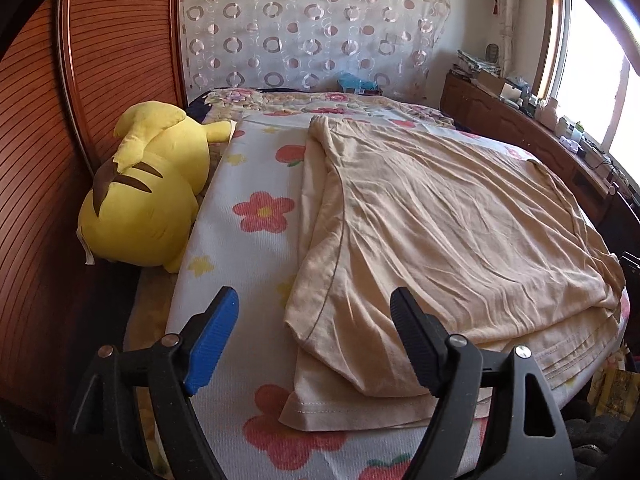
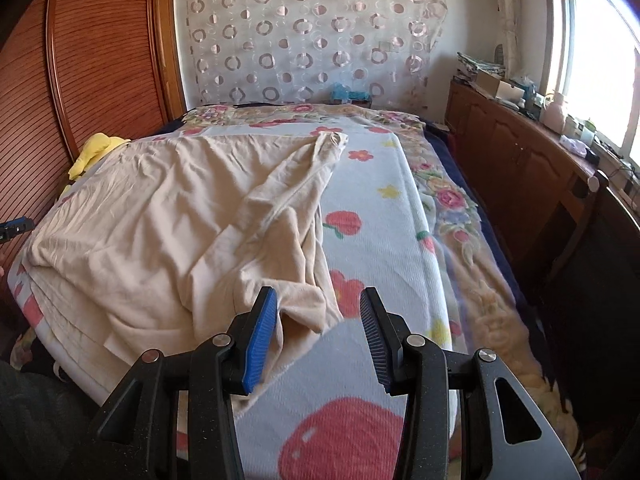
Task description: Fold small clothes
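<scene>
A cream T-shirt [image 1: 440,220] lies spread on a flowered white mat [image 1: 256,184] on the bed, with its left sleeve folded in over the body. My left gripper [image 1: 316,320] is open and empty, hovering just above the shirt's near left corner. In the right wrist view the same shirt [image 2: 152,216] lies to the left, its right sleeve folded in as a rumpled band. My right gripper [image 2: 320,320] is open and empty just above the sleeve's near end [image 2: 308,304].
A yellow plush toy [image 1: 148,188] lies at the mat's left edge against a wooden louvred wardrobe [image 1: 44,128]. A cluttered wooden cabinet [image 2: 532,160] runs along the right under a bright window. A circle-patterned curtain [image 2: 312,36] hangs behind the bed.
</scene>
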A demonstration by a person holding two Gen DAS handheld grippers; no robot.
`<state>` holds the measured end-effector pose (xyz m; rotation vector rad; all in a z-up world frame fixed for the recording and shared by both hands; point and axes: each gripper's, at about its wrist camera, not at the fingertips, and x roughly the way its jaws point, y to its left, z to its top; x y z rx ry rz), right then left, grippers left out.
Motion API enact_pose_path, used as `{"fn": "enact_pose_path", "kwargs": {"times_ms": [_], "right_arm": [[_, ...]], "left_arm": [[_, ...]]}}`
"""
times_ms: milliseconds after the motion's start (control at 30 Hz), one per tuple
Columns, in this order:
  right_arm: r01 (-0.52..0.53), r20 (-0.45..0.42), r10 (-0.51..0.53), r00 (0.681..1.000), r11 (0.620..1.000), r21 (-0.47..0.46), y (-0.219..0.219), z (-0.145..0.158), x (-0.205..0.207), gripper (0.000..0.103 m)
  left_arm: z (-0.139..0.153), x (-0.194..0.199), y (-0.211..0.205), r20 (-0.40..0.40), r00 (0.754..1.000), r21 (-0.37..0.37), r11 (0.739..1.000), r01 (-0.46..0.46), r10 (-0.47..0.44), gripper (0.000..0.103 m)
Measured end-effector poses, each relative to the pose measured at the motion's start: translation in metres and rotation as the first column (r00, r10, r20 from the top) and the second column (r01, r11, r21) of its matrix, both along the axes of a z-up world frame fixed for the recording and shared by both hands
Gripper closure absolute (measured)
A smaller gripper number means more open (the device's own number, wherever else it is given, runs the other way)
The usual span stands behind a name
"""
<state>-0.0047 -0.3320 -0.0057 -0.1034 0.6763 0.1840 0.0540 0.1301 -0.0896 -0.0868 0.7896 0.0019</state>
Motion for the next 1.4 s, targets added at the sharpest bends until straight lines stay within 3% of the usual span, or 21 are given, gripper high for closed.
{"fn": "enact_pose_path", "kwargs": {"times_ms": [233, 367, 667, 800, 867, 900, 933, 1200, 1267, 1333, 1400], "right_arm": [[0.010, -0.056, -0.007, 0.998, 0.999, 0.047, -0.014, -0.008, -0.017, 0.058], [-0.020, -0.071, 0.021, 0.997, 1.000, 0.022, -0.012, -0.008, -0.026, 0.058], [-0.069, -0.060, 0.073, 0.996, 0.996, 0.062, 0.007, -0.014, -0.019, 0.058], [-0.054, -0.073, 0.055, 0.996, 0.998, 0.009, 0.017, -0.023, -0.004, 0.060], [-0.058, -0.071, 0.058, 0.996, 0.998, -0.005, 0.016, -0.023, -0.007, 0.072], [-0.061, -0.072, 0.061, 0.996, 0.998, -0.008, 0.014, -0.022, -0.009, 0.094], [-0.071, -0.076, 0.070, 0.995, 0.997, -0.010, 0.013, -0.021, -0.012, 0.098], [-0.065, -0.009, 0.065, 0.998, 0.997, -0.042, 0.003, 0.034, -0.048, 0.098], [-0.039, -0.009, 0.038, 0.999, 0.995, -0.097, 0.007, 0.035, -0.052, 0.097], [-0.012, -0.012, 0.011, 1.000, 0.993, -0.114, 0.007, 0.032, -0.052, 0.082], [0.007, -0.019, -0.009, 1.000, 0.995, -0.098, 0.007, 0.025, -0.048, 0.080]], "left_arm": [[-0.018, 0.003, -0.004, -0.060, 0.998, 0.002, 1.000, 0.023, -0.023, 0.024], [-0.024, 0.003, -0.003, -0.077, 0.997, 0.003, 1.000, 0.022, -0.022, 0.024], [-0.025, 0.002, -0.005, -0.057, 0.998, 0.027, 0.999, 0.021, -0.020, 0.024], [-0.025, 0.001, -0.005, -0.052, 0.998, 0.026, 0.999, 0.024, -0.022, 0.023], [-0.025, 0.000, -0.005, -0.050, 0.998, 0.025, 0.999, 0.025, -0.023, 0.023], [-0.025, 0.000, -0.006, -0.049, 0.999, 0.026, 0.999, 0.025, -0.024, 0.023], [-0.025, 0.000, -0.005, -0.048, 0.999, 0.026, 0.999, 0.025, -0.024, 0.023], [-0.025, 0.001, -0.005, -0.045, 0.999, 0.027, 0.999, 0.025, -0.023, 0.023], [-0.025, 0.001, -0.005, -0.042, 0.999, 0.026, 0.999, 0.024, -0.023, 0.023], [-0.025, 0.001, -0.005, -0.040, 0.999, 0.027, 0.999, 0.024, -0.023, 0.023], [-0.025, 0.001, -0.005, -0.041, 0.999, 0.028, 0.999, 0.024, -0.023, 0.023]]}}
